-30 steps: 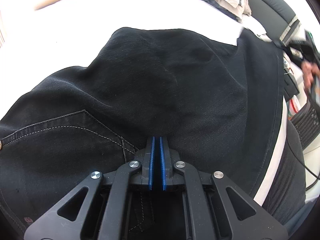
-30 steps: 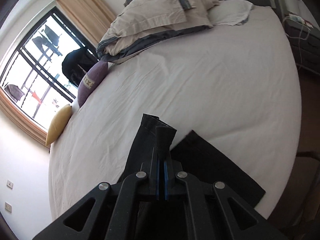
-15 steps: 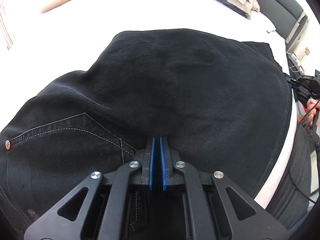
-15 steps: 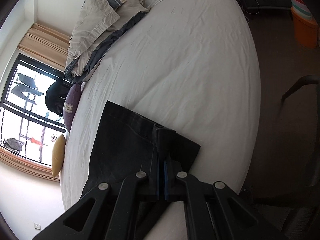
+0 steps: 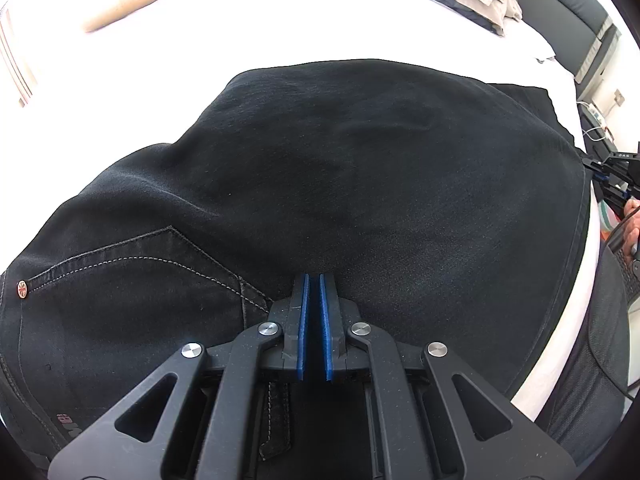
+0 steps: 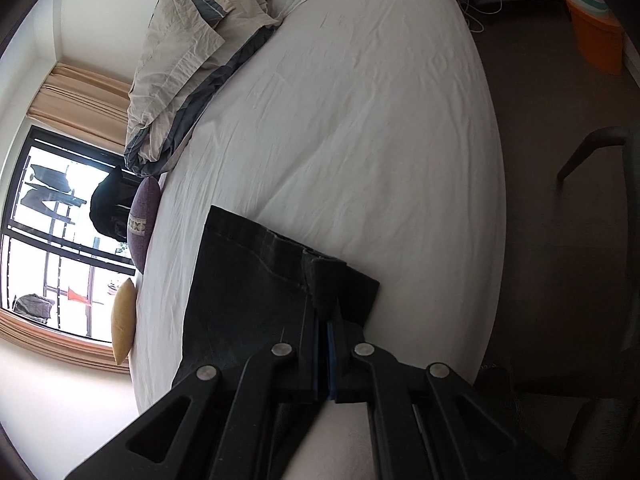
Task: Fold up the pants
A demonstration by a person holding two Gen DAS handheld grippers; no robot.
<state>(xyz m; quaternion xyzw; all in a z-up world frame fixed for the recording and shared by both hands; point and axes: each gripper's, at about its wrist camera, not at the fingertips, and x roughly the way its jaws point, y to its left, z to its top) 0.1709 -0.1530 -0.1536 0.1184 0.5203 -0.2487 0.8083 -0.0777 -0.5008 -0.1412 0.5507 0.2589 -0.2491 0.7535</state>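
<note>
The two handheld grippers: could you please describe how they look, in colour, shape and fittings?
The left gripper and the right gripper look alike: matte black linkage arms with triangular cut-outs, round silver pivot screws, and narrow fingers lined with blue pads. No cable, marking or sleeve shows on either in its own view.

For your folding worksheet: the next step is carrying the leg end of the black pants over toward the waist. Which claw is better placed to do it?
Right. The right claw is shut on the hem of the pants at the bed edge, while the left claw sits near the back pocket.
</note>
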